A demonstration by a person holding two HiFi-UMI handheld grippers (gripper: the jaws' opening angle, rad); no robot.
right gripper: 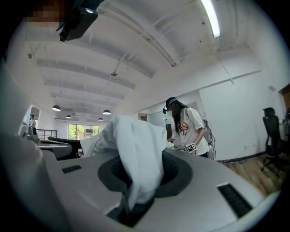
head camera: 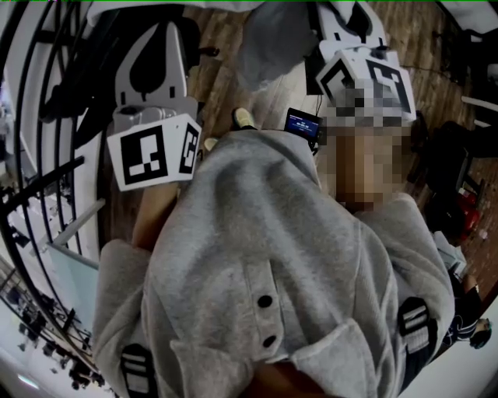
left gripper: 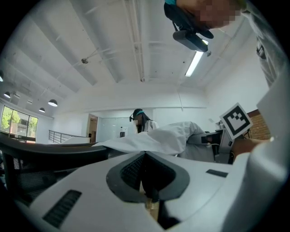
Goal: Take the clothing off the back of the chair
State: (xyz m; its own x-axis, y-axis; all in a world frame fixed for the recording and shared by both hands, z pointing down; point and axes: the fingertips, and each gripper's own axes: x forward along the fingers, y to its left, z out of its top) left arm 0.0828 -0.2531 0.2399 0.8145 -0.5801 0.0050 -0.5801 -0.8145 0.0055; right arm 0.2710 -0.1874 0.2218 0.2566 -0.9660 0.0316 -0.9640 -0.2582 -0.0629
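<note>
Head view: the left gripper and the right gripper are held level ahead of a grey sweatshirt. The clothing is seen between them, above the wooden floor.

Left gripper view: the jaws are seen drawn nearly together, with nothing made out between them. The clothing is spread beyond them, past the dark chair.

Right gripper view: the jaws are closed narrowly on a fold of the clothing, which is bunched above them.
</note>
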